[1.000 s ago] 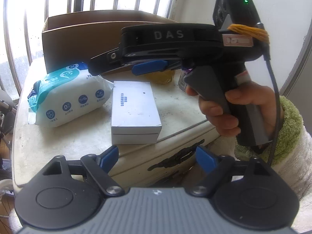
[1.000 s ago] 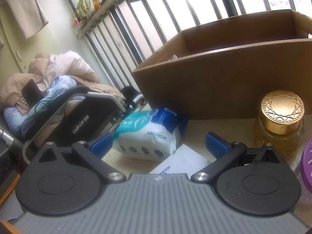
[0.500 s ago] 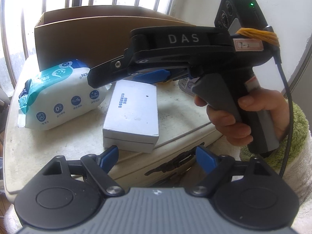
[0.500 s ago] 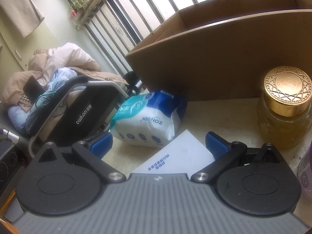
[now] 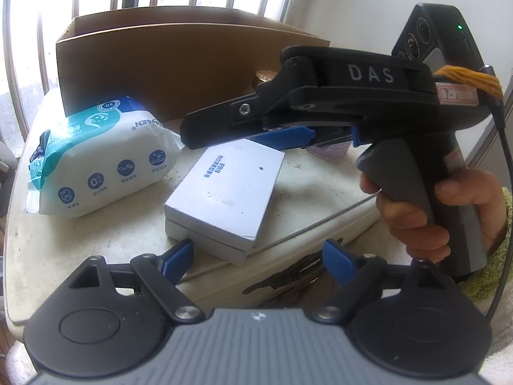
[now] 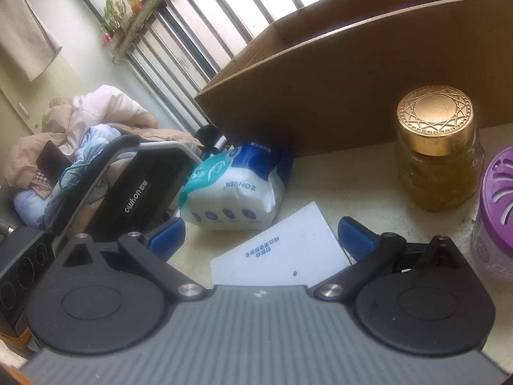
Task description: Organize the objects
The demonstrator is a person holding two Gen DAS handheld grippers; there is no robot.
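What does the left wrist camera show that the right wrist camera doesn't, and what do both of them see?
Only the left wrist view shows the right gripper from outside, the hand on its handle, and the table's front edge.

Only the right wrist view shows the whole gold-lidded jar, the purple air freshener's lid, the pile of clothes and the black case beside the table.

Both show the white box, the wet wipes pack and the cardboard box.

White letters "DAS" stand on the black plastic right gripper [image 5: 282,136], right of centre in the left wrist view. The white-and-teal soft wipes pack [image 6: 235,189], mid-frame, reads "ZONSEN" upside down. The black folded frame panel [image 6: 141,189] at left reads "ouwhon"; the flat white cardboard box [image 5: 227,189] carries small blue print, too small to read.
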